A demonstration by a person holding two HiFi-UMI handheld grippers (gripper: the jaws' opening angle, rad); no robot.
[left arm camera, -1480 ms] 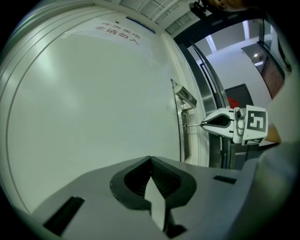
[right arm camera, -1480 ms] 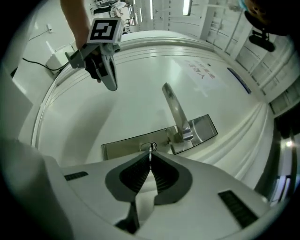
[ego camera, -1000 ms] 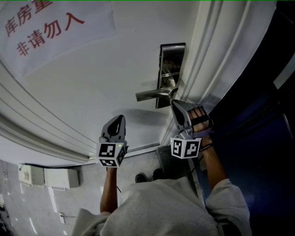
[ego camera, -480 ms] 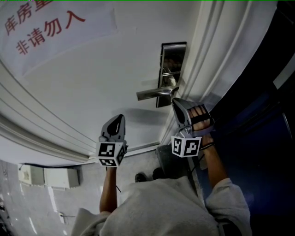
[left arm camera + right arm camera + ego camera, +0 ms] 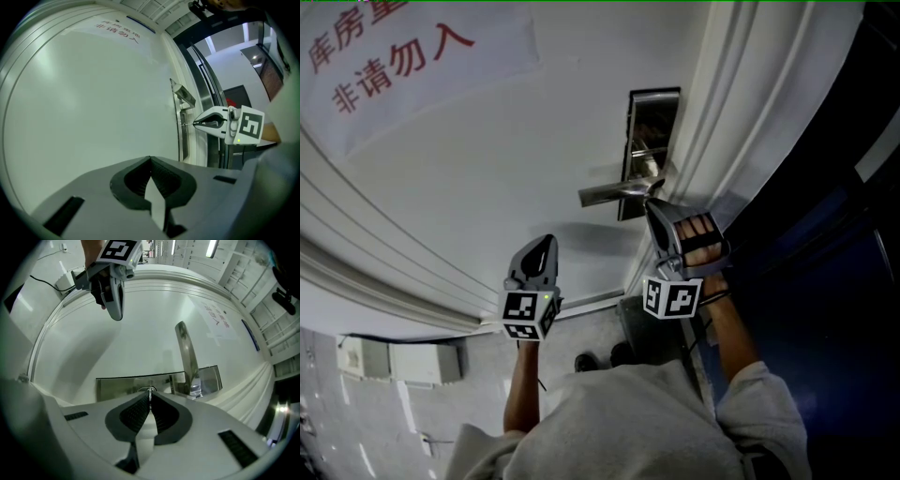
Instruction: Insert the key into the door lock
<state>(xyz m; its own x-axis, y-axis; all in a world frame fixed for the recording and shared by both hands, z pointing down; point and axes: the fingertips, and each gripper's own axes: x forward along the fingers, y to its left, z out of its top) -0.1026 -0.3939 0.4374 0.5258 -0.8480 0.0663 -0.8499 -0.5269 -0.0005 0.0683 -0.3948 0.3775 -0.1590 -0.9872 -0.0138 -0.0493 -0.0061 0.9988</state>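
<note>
Head view: my right gripper (image 5: 652, 211) meets the lock plate (image 5: 652, 122); my left gripper (image 5: 544, 246) hangs apart.

Left gripper view: fingers together, empty.

Right gripper view: fingers clamped on the key (image 5: 150, 390), at the plate. Thin, stiff, probably slippery: pinch its flat head.

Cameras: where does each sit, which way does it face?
Head view: on head, steeply down the door; shows both arms, left gripper, right gripper.
Left gripper view: on left gripper, facing door; own shut fingers.
Right gripper view: on right gripper, facing lock plate; own fingers pinch key.
Shared: each gripper view shows the other gripper.
</note>
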